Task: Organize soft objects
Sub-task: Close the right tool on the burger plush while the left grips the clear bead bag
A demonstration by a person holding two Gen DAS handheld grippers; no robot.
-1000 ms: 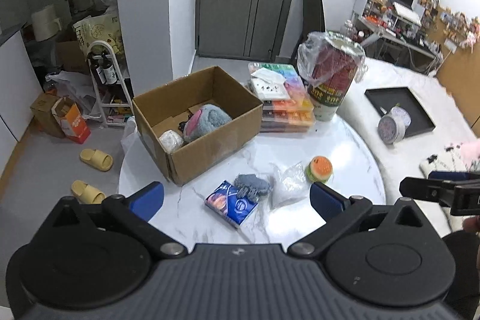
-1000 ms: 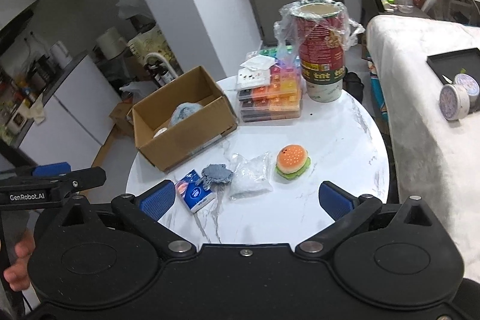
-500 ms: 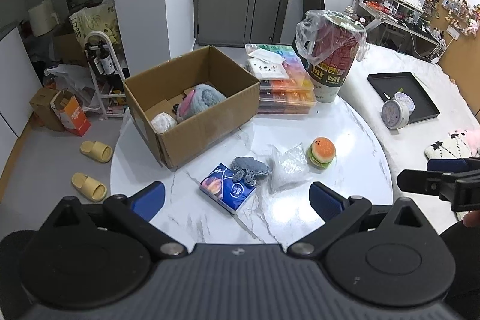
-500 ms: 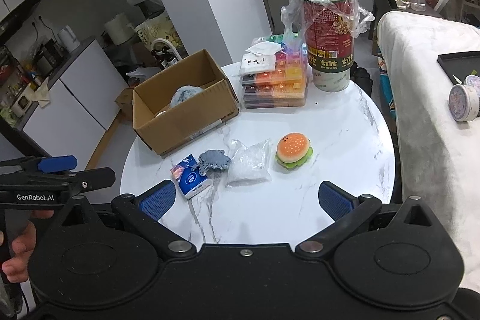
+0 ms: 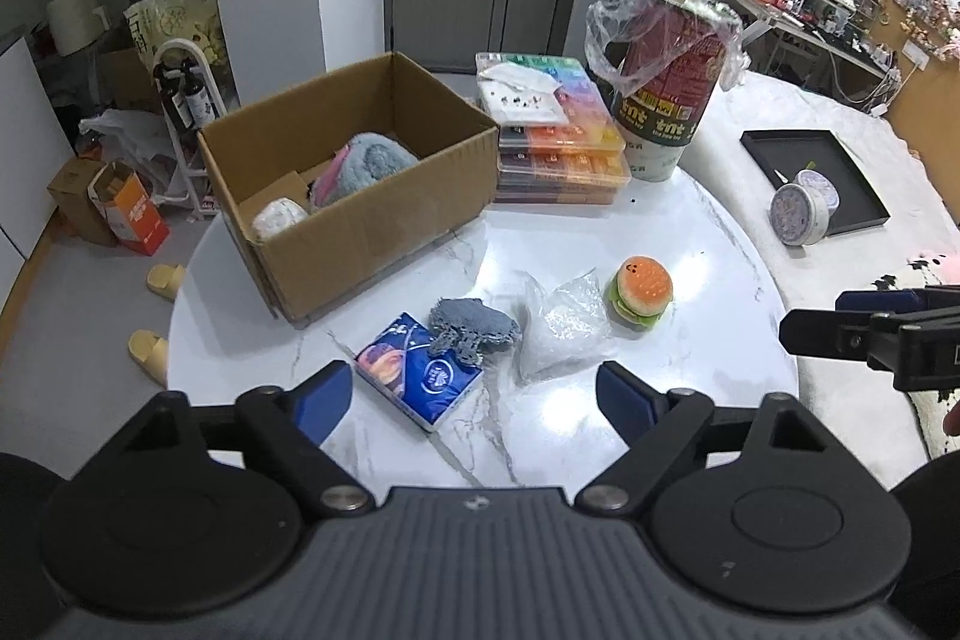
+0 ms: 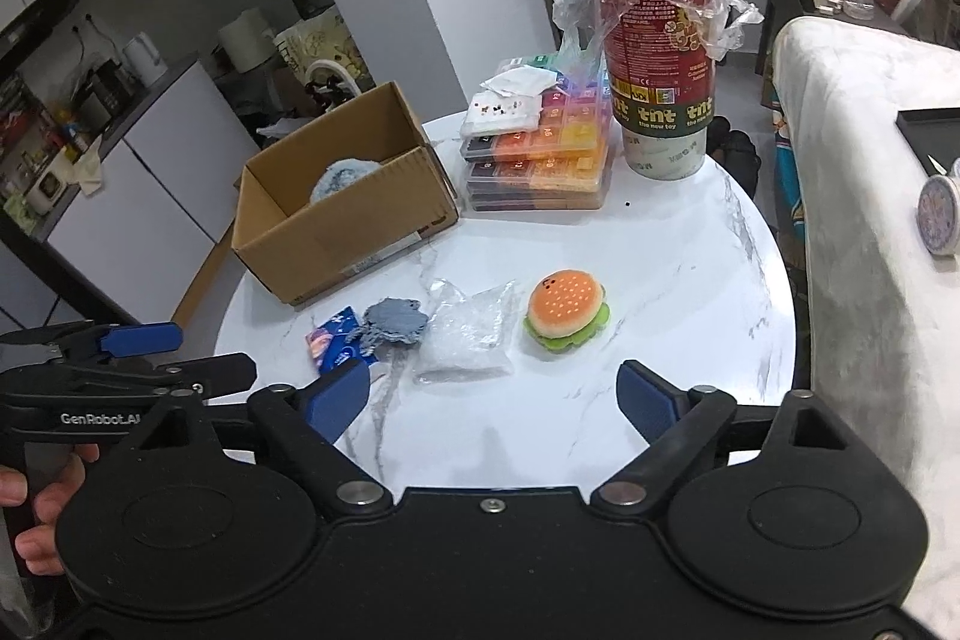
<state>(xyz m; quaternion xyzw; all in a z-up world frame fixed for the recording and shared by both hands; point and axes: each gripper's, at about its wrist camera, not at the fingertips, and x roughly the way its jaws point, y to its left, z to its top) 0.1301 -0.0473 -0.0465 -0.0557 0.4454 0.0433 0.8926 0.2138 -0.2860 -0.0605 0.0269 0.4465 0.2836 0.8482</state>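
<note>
We hold both grippers above the near edge of the round white marble bench [image 5: 690,244], neither touching anything. Our left gripper [image 5: 474,397] has its blue-padded fingers spread wide and empty; our right gripper [image 6: 495,394] is likewise spread wide with nothing between the pads.

Four soft things lie in a row on the bench just ahead. From left to right: a blue printed tissue pack [image 5: 417,376], a grey knitted cloth piece [image 5: 474,328] resting partly on the pack's far corner, a clear crinkled plastic bag [image 5: 558,331] just beside the cloth, and a squishy orange-and-green hamburger toy [image 5: 641,289] near the bag but apart from it.

Behind the row, to the left, stands an open brown cardboard box [image 5: 372,220]. Inside it lie a fluffy grey-blue and pink plush [image 5: 366,166] and a small whitish round soft item [image 5: 279,223]. To the box's right sits a stack of clear bead cases with coloured compartments [image 5: 558,142], and beside that a tall red paper tub lined with a plastic bag [image 5: 666,82].
</note>
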